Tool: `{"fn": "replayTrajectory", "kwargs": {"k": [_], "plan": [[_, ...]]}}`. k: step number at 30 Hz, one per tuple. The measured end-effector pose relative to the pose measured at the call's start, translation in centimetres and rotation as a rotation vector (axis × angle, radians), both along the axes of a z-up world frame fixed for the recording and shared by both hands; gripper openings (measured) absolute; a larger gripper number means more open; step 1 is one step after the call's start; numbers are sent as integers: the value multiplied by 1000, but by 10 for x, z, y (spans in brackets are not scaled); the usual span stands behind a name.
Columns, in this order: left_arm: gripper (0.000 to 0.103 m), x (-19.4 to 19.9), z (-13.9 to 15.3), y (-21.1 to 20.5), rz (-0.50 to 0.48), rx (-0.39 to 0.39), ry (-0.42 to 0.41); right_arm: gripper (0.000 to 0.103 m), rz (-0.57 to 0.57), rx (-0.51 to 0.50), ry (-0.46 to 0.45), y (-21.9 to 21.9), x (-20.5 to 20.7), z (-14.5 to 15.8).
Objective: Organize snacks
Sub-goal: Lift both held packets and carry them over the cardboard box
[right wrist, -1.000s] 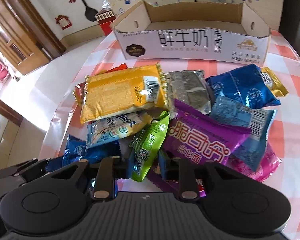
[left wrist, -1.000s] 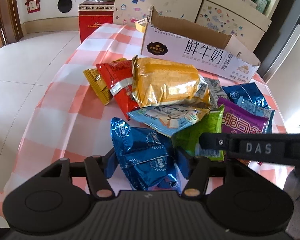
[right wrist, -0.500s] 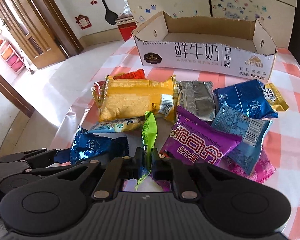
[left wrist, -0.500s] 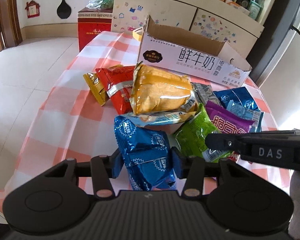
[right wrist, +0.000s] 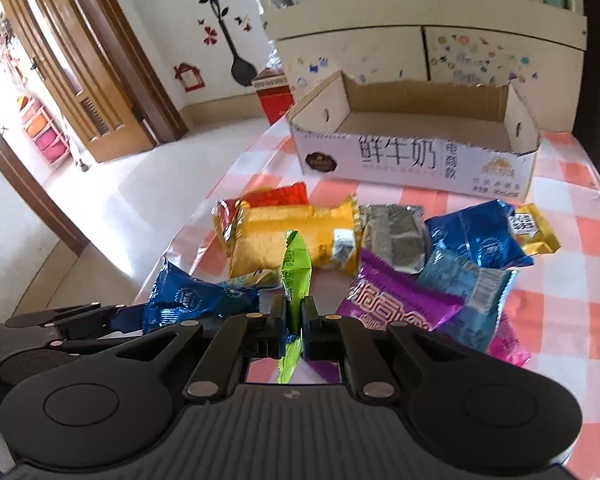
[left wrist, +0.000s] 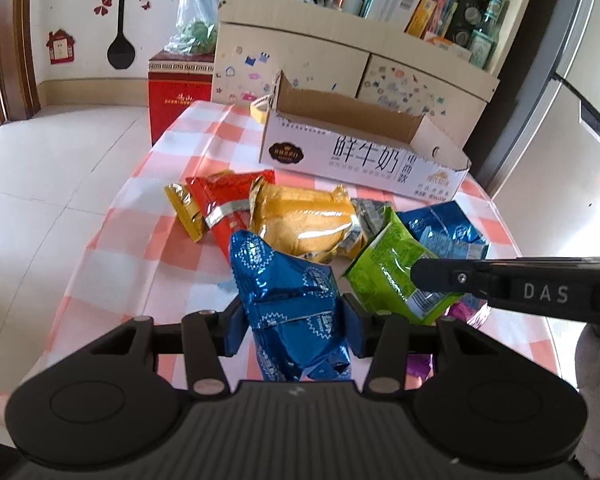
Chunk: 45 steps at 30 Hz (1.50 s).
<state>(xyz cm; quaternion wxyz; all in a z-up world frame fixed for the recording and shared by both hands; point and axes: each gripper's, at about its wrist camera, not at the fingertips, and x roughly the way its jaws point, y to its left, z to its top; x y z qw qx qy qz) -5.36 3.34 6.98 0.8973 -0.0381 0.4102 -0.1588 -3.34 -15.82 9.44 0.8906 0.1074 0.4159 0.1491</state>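
Both grippers holding one snack packet each above the checked surface.

Left gripper (left wrist: 294,330) pinches a blue foil packet (left wrist: 292,304) across its middle, packet tilted, lifted off the pile. Right gripper (right wrist: 294,326) is pressed onto a green packet (right wrist: 294,268), held edge-on and upright between its fingers; in the left wrist view the green packet (left wrist: 392,272) sits just right of the blue one. Beyond them, loose on the red-and-white checked surface (right wrist: 572,240): purple packet (right wrist: 392,304), yellow packet (right wrist: 284,236), red packet (left wrist: 224,204), silver packet (right wrist: 396,232), further blue packets (right wrist: 476,236). Farthest back, an open cardboard box (right wrist: 412,156) with printed front, interior bare where visible.
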Motion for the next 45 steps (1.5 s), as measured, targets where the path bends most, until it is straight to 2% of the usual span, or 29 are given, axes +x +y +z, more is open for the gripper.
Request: {"fn": "replayTrajectory", "kwargs": {"k": [8,17,30,40,45], "plan": [[47,2,15,-8,-6,14,-66,11,-4,6,-39,-2,0,8],[47,19,20,-12,18,18,-67,11,-24,1,-69,-6,4,12],[47,52,36,-35,8,69,-126,11,-107,-94,-176,-15,16,26],[47,75,48,-61,-22,84,-189,11,-152,-95,-232,-28,28,34],[47,92,53,-68,-20,63,-203,11,-201,-76,-264,-42,40,40]]}}
